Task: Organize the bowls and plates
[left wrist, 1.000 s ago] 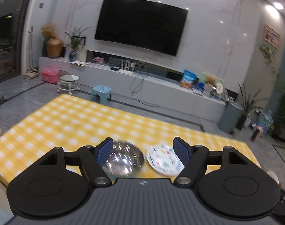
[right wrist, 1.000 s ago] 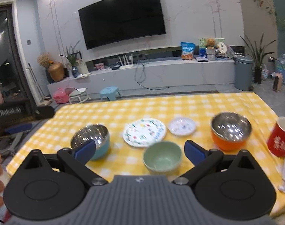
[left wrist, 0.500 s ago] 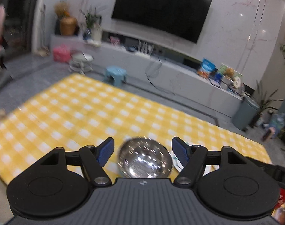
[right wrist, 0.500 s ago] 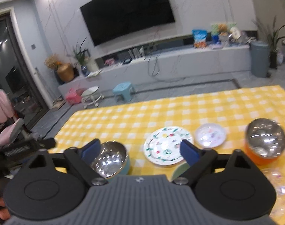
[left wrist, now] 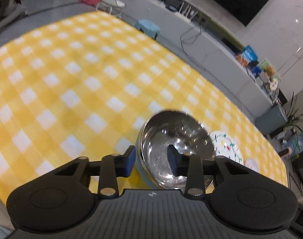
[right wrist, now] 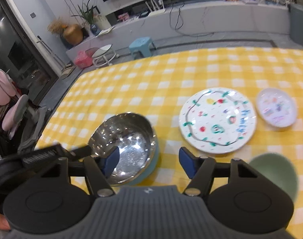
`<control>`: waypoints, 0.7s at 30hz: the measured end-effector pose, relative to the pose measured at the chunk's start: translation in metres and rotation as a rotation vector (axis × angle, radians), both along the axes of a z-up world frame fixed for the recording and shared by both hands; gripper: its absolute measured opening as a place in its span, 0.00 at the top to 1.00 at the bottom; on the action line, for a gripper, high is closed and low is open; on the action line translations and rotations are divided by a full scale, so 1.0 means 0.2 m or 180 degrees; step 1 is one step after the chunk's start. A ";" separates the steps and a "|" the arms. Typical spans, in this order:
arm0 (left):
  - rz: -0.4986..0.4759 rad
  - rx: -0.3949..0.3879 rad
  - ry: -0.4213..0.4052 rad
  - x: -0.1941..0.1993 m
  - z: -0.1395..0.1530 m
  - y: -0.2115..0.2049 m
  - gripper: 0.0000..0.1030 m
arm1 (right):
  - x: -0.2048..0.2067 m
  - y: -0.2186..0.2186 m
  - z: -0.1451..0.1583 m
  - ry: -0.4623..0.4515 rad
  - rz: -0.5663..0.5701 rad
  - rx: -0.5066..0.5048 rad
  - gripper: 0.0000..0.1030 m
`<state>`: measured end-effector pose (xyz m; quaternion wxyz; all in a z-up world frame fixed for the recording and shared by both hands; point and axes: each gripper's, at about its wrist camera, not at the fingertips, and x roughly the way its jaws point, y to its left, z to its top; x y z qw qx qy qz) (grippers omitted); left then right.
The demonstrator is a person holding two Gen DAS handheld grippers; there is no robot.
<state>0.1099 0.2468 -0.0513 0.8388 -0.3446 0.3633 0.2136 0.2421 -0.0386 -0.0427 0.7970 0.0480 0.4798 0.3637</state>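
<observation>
Both my grippers have dropped toward the yellow checked tablecloth, jaws just closing. My left gripper straddles the steel bowl's near rim, not yet pinching; my right gripper stands half open, empty. Beyond lie the floral plate and small plate.

Yellow-checked tablecloth (white squares)

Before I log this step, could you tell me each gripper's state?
Left gripper: open, closing astride the rim of the steel bowl with the blue outside, not pressing.
Right gripper: open, closing, nothing between.
</observation>
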 end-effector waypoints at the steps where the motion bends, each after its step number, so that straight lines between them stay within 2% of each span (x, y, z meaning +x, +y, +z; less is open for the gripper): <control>1: -0.0008 -0.0033 0.0020 0.01 -0.01 0.00 0.64 | 0.00 0.02 -0.02 0.0005 0.0014 -0.0016 0.49; 4: 0.0057 -0.0057 0.0071 0.01 -0.03 0.02 0.73 | -0.02 0.07 -0.07 -0.0108 0.0018 -0.0112 0.50; 6: 0.0058 -0.0024 0.0131 0.01 -0.04 0.01 0.80 | -0.03 0.08 -0.08 -0.0116 0.0053 -0.0135 0.57; 7: 0.0062 -0.0008 0.0167 0.01 -0.04 0.01 0.86 | -0.03 0.08 -0.10 -0.0103 0.0058 -0.0142 0.64; 8: 0.0079 -0.0001 0.0184 0.01 -0.05 0.01 0.86 | -0.02 0.09 -0.11 -0.0081 0.0062 -0.0161 0.75; 10: 0.0116 -0.0016 0.0186 0.01 -0.05 0.01 0.87 | -0.02 0.10 -0.14 -0.0052 0.0041 -0.0196 0.81; 16: 0.0138 0.0100 0.0230 0.01 -0.03 -0.01 0.90 | -0.02 0.08 -0.13 -0.0067 0.0038 -0.0172 0.87; 21: 0.0148 0.0245 0.0016 -0.03 0.05 -0.03 0.91 | -0.04 0.05 -0.09 -0.0078 0.0034 -0.0069 0.87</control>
